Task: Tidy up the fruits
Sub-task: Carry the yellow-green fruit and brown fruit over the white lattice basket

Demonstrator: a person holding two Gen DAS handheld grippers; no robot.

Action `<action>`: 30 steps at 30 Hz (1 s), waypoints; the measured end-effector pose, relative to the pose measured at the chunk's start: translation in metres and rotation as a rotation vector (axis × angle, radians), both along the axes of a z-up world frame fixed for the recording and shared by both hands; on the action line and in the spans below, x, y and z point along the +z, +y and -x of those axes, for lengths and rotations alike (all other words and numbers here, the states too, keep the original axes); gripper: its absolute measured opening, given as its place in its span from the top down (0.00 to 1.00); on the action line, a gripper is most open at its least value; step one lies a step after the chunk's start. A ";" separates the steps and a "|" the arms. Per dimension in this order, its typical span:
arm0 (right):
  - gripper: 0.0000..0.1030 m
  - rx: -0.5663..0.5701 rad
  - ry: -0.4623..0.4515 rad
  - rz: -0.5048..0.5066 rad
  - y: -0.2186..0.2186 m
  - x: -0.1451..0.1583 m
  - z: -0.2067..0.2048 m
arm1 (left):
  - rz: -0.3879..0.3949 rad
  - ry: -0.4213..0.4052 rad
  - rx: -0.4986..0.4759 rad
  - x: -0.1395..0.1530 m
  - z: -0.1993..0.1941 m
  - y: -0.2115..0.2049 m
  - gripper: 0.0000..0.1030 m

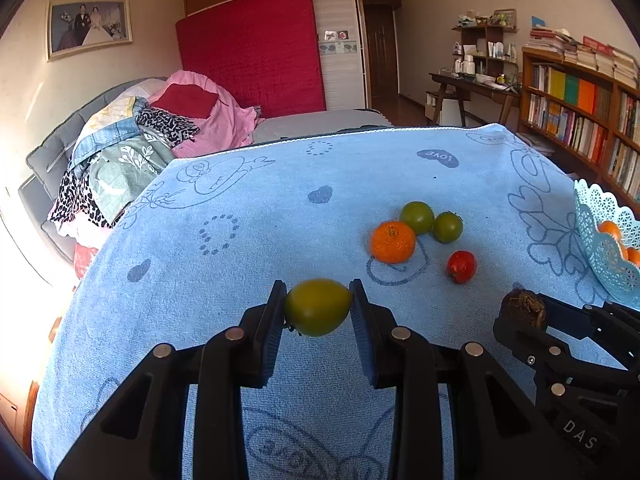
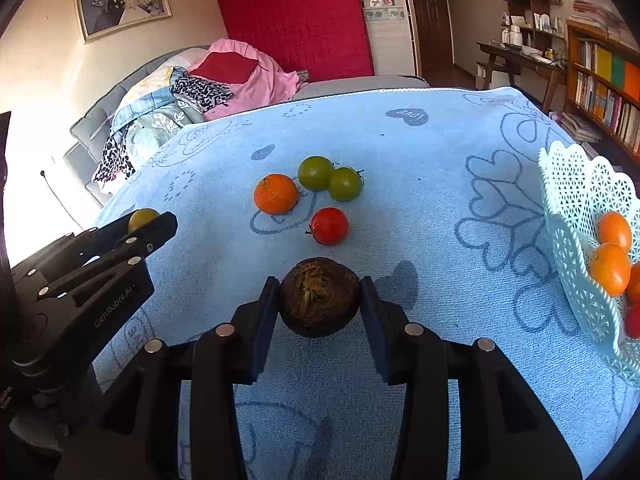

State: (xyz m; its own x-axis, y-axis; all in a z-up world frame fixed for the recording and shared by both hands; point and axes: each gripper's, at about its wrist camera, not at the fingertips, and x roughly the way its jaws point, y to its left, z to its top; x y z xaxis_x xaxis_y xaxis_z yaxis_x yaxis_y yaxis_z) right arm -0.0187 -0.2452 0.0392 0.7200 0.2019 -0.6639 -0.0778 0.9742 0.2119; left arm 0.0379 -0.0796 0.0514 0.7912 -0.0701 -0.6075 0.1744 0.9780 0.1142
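Holding a yellow-green tomato (image 1: 318, 306) between its two pads, your left gripper (image 1: 318, 308) is clamped on the fruit, which sits right at the fingertips above the blue towel (image 1: 240, 208). Your right gripper (image 2: 320, 304) is likewise closed around a dark brown round fruit (image 2: 319, 302) with a dry, fibrous patch on top, pinched from both sides.

Ahead of your right gripper and slightly to its left, four loose fruits lie on the towel: a red tomato (image 2: 329, 225) nearest, then an orange (image 2: 275, 193) further out and to the left, and two green tomatoes (image 2: 330, 179) beyond, touching each other. From your left gripper the same cluster sits ahead and off to the right.

To the right of your right gripper stands a pale lattice basket (image 2: 576, 216) near the towel's edge, with oranges (image 2: 610, 268) inside it and something red lower down that you cannot make out clearly. Your left gripper appears at the left of the right wrist view, its tomato just visible between the fingers.
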 end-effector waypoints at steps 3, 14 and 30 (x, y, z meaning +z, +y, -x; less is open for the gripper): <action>0.59 -0.011 -0.013 -0.009 -0.006 0.005 0.006 | 0.001 0.009 -0.019 -0.001 0.004 -0.007 0.68; 0.59 -0.056 -0.045 -0.033 -0.037 0.015 0.027 | -0.001 0.036 -0.029 -0.006 0.007 -0.020 0.68; 0.59 -0.101 -0.109 -0.054 -0.078 0.035 0.053 | -0.001 0.032 -0.077 0.005 0.019 -0.052 0.68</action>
State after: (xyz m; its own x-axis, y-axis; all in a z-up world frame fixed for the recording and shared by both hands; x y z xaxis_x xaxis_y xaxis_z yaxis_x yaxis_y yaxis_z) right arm -0.0714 -0.3229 0.0740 0.8055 0.1583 -0.5711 -0.0052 0.9655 0.2603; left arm 0.0185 -0.1313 0.0564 0.7634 -0.1292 -0.6329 0.2528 0.9614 0.1087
